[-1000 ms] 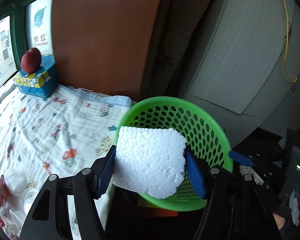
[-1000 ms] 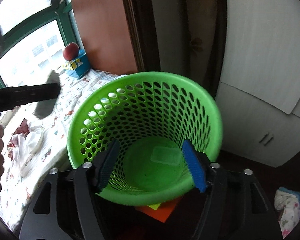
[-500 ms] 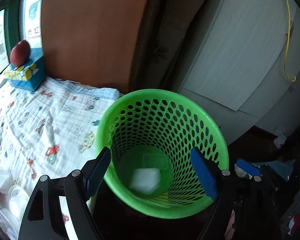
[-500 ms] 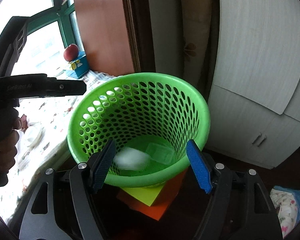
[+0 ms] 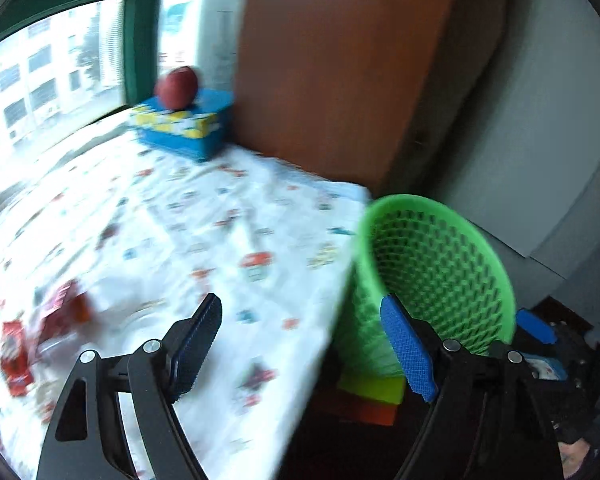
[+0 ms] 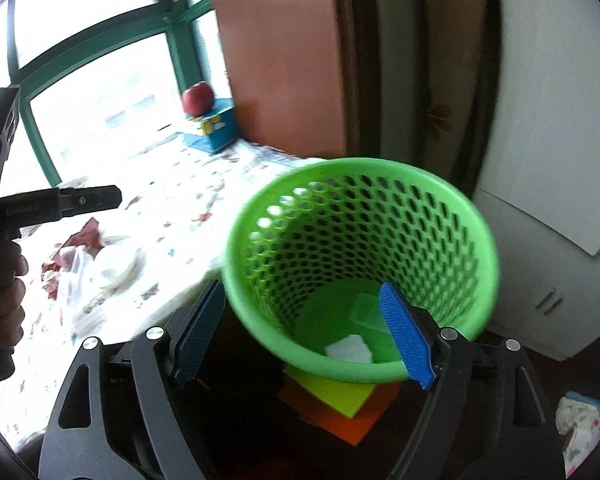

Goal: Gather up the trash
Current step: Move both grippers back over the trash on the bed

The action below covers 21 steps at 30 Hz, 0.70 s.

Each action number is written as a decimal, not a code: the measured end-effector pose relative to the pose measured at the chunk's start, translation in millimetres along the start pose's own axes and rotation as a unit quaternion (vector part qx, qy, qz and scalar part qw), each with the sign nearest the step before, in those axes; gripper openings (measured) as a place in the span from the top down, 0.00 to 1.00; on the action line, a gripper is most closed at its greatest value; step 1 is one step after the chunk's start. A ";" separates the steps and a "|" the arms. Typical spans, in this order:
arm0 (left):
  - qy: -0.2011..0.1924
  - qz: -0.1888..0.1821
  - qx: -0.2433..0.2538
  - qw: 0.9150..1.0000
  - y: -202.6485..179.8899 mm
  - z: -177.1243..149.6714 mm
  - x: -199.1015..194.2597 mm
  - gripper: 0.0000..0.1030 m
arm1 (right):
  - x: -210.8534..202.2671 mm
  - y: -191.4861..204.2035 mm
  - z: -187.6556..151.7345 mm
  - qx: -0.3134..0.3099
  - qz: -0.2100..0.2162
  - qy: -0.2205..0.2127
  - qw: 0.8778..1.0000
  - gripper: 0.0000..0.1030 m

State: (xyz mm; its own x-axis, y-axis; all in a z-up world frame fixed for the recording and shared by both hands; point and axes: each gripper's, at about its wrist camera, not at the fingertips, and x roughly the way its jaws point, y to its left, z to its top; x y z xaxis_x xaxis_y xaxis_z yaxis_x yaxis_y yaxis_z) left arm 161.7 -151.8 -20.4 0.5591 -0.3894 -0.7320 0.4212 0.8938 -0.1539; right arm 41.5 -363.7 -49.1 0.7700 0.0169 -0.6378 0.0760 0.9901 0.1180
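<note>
Red wrappers (image 5: 18, 354) and clear plastic cups (image 6: 118, 260) lie at nine o'clock on the desk (image 5: 204, 216); light, crushable, so I'd pinch an edge. Both left tongs (image 5: 300, 344) and right tongs (image 6: 300, 332) gape empty beside the green basket (image 6: 480, 240).

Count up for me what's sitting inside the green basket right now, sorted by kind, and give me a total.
White foam piece: 1
Clear plastic lid or tray: 1
Total in the green basket: 2, as far as the right wrist view shows; the near wall hides part of the bottom.
</note>
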 end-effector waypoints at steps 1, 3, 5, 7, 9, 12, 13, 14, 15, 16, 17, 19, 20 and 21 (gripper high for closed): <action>-0.002 0.007 -0.006 1.000 8.6 -2.7 -4.8 0.24 | 0.9 6.8 0.8 -0.004 0.006 0.001 1.000 0.22; -0.006 0.022 -0.018 1.000 29.3 -9.7 -14.2 0.24 | 2.8 19.8 2.1 -0.015 0.014 0.001 1.000 0.21; -0.007 0.043 -0.029 0.999 49.1 -16.1 -22.2 0.24 | 4.4 31.9 3.4 -0.024 0.022 0.001 0.999 0.21; -0.007 0.058 -0.042 0.997 68.4 -22.5 -28.8 0.24 | 6.6 44.3 4.7 -0.029 0.033 0.002 0.999 0.21; -0.008 0.073 -0.056 0.996 90.7 -29.2 -36.2 0.24 | 8.1 55.6 5.9 -0.033 0.043 0.003 0.999 0.21; -0.006 0.093 -0.074 0.993 121.2 -41.1 -44.8 0.24 | 10.3 71.2 6.9 -0.040 0.056 0.004 0.998 0.21; -0.006 0.100 -0.078 0.992 129.1 -44.2 -46.9 0.24 | 11.3 76.7 7.7 -0.043 0.060 0.005 0.997 0.21; -0.006 0.110 -0.081 0.991 139.4 -48.8 -49.3 0.24 | 12.1 81.6 8.2 -0.047 0.062 0.006 0.997 0.21; -0.005 0.118 -0.084 0.989 149.0 -53.4 -50.6 0.24 | 12.9 88.1 8.8 -0.051 0.066 0.006 0.997 0.20; -0.002 0.123 -0.087 0.989 158.6 -57.9 -52.1 0.24 | 13.5 94.6 9.3 -0.056 0.069 0.006 0.996 0.20; 0.003 0.131 -0.093 0.987 169.8 -63.1 -52.5 0.24 | 13.9 99.0 10.1 -0.059 0.071 0.006 0.996 0.19; 0.011 0.138 -0.105 0.985 189.9 -71.9 -51.4 0.24 | 14.9 108.6 10.9 -0.066 0.077 0.008 0.995 0.18; 0.018 0.140 -0.112 0.984 200.0 -77.3 -49.6 0.24 | 15.8 113.9 10.9 -0.069 0.080 0.009 0.994 0.18; 0.025 0.140 -0.118 0.983 209.4 -82.9 -47.5 0.24 | 17.2 119.5 10.6 -0.072 0.082 0.011 0.994 0.17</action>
State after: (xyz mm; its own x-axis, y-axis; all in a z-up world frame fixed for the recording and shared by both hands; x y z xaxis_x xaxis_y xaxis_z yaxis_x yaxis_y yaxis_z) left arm 164.1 72.4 -72.8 0.5912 -0.1144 -0.7984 0.0744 0.9934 -0.0873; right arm 70.5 -246.6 -38.0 0.7498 0.1818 -0.6362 -0.1427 0.9833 0.1128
